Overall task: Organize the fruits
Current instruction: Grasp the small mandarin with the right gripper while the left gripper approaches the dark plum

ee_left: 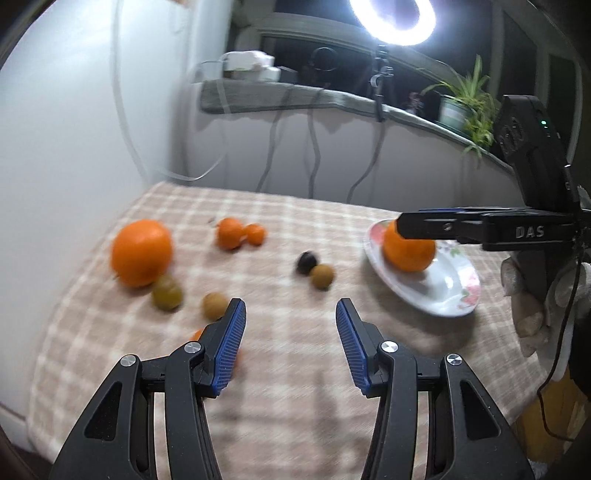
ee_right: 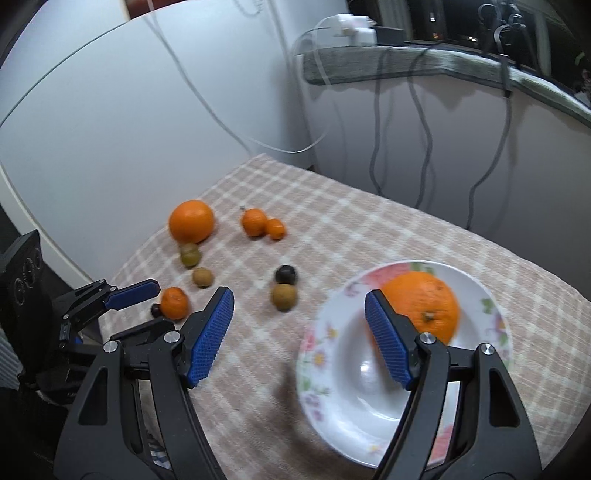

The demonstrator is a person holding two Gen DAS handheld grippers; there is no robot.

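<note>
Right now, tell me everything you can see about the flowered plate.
The plate is a shallow, glossy white dish, ceramic by its look, with pink flowers and green leaves printed around its rim. It sits flat on the checked tablecloth near the table's right side. One large orange rests inside, toward the far rim; the rest of the well is bare. The open right gripper hovers over it, not touching.

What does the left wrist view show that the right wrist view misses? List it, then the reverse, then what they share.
Only the left wrist view: the lit ring light and the potted plant on the ledge.

Only the right wrist view: a tiny dark fruit beside the small orange near the left gripper, and the stem end of the plated orange.

Both: the checked cloth, the floral plate, the big orange on the cloth, two touching small oranges, brown and dark round fruits, both grippers open and empty.
</note>
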